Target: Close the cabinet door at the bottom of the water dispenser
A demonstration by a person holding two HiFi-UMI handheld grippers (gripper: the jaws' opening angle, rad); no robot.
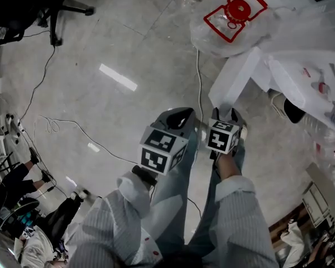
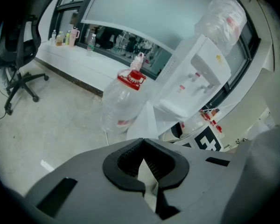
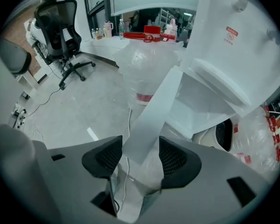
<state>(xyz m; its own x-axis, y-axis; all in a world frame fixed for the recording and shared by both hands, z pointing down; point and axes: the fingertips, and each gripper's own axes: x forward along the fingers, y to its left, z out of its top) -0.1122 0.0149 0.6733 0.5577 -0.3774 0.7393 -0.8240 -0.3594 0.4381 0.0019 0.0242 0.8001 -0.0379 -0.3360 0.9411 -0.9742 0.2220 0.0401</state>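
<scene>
Head view, looking steeply down: the tall white water dispenser (image 1: 293, 88) stands at the upper right. Its flat white cabinet door (image 1: 234, 78) stands open from the dispenser's foot, with the free edge turned away from the dispenser toward both grippers. The right gripper (image 1: 225, 114) is the one nearer the dispenser, right at that free edge. The left gripper (image 1: 180, 115) sits just beside it, on the side farther from the dispenser.

In the right gripper view I see the jaws spread wide. The door's edge stands between the two black ribbed pads (image 3: 175, 158), and neither pad presses on it (I read no clamp there). In the left gripper view the jaws have their tips together with nothing caught between them, and they point toward the door and the dispenser's base.

A big clear plastic water bottle (image 1: 230, 29) with a red cap stands on the pale grey stone floor (image 1: 128, 32), just beside the dispenser. A thin white cable (image 1: 199, 88) lies on the floor near the open door. A black swivel office chair (image 2: 23, 50) stands well apart from the dispenser.
</scene>
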